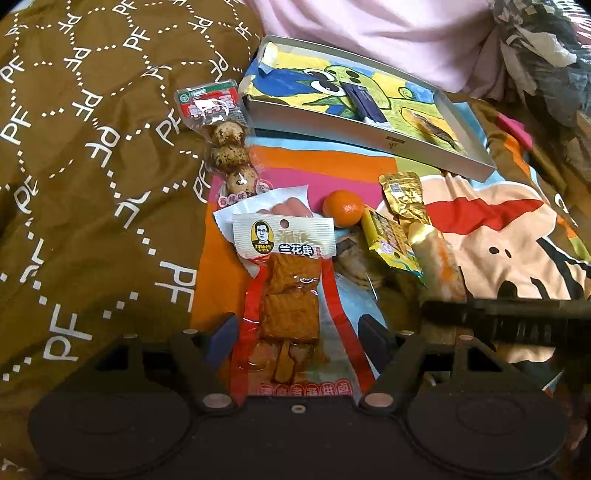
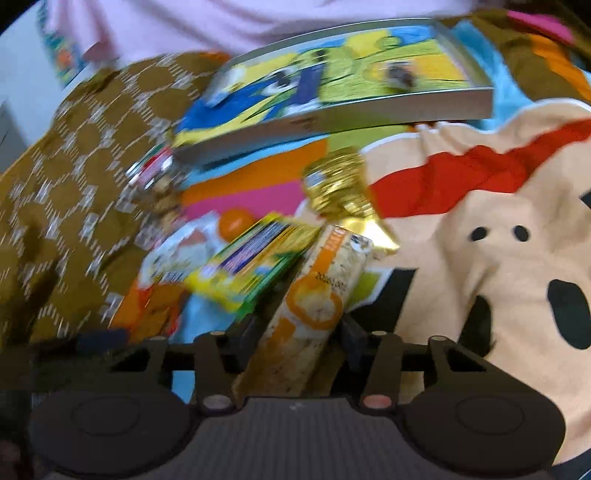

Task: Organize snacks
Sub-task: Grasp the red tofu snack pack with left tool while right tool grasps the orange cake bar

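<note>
My left gripper (image 1: pixel 297 332) is shut on a red and clear packet of brown tofu pieces (image 1: pixel 291 295); both pads sit flush on its side edges. My right gripper (image 2: pixel 301 332) is shut on a long orange-and-white cracker roll (image 2: pixel 314 295), which points away toward a gold packet (image 2: pixel 340 188). In the left wrist view the roll (image 1: pixel 439 258) lies at right, and the right gripper (image 1: pixel 498 325) shows as a dark shape over it. A shallow silver box (image 1: pixel 369 136) with a bright cartoon lining sits behind, holding a dark blue packet (image 1: pixel 364 99) and a brown snack (image 1: pixel 436 129).
On the patterned blanket lie a quail-egg pack (image 1: pixel 225 147), a sausage packet (image 1: pixel 284 201), a small orange (image 1: pixel 343 206), a yellow packet (image 1: pixel 391 240) and the gold packet (image 1: pixel 402 195). A brown quilt (image 1: pixel 92 184) rises at left, pink cloth (image 1: pixel 369 33) behind the box. The right wrist view is blurred.
</note>
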Tool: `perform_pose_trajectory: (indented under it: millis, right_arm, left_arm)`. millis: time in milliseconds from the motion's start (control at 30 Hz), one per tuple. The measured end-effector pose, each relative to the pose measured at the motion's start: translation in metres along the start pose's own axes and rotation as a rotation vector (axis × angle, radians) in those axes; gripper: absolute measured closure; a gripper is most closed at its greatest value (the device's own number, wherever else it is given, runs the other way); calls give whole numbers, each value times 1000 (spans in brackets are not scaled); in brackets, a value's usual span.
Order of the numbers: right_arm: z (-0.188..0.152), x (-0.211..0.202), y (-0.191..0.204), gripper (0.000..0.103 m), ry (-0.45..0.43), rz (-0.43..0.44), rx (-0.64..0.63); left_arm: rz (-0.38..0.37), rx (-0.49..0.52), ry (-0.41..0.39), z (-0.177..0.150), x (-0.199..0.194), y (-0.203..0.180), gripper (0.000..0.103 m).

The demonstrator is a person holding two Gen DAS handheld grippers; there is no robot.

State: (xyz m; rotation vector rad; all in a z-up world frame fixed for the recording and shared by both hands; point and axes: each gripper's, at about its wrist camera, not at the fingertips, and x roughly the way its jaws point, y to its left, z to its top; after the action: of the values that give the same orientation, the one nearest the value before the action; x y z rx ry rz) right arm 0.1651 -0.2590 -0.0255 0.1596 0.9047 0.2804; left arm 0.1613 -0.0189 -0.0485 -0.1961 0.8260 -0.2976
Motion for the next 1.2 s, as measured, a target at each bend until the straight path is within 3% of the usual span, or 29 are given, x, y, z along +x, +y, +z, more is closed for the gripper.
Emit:
perform_pose_trajectory:
  millis: [100, 167, 233, 333, 500, 600, 700, 933, 1033, 1167, 1200]
  right_arm:
    - [-7, 0, 19, 47, 3, -43, -98]
    - [-13, -1, 26, 41, 12, -60, -119]
    - [-18, -1, 31, 31, 24, -65, -127]
    - [-26, -1, 42, 24, 28, -86, -147]
    - [-33, 0, 50, 26, 15, -140, -170]
    - [-33, -2, 48, 37, 7, -160, -154]
    - [-32, -5, 44, 53, 3, -167, -137]
    - [-35, -9, 47, 55, -1, -185, -168]
    - [-34, -8, 47, 54, -4, -187, -170]
    - [-34, -7, 47, 51, -11, -182, -164]
    - [-34, -7, 46, 49, -12, -175, -160]
  left_arm:
    - [1, -4, -3, 0, 0, 0, 25]
    - [3, 10, -4, 0, 1, -3, 17]
    - [1, 17, -5, 0, 2, -5, 13]
    - [15, 45, 3, -2, 5, -10, 11]
    - [69, 101, 21, -4, 9, -16, 22]
    - [73, 98, 22, -4, 8, -14, 26]
    - [62, 58, 19, -3, 4, -9, 30]
    - [9, -97, 10, -3, -6, 8, 49]
    - [23, -79, 5, -5, -5, 4, 49]
    - [15, -51, 4, -5, -3, 1, 30]
    - [15, -42, 2, -6, -3, -1, 29]
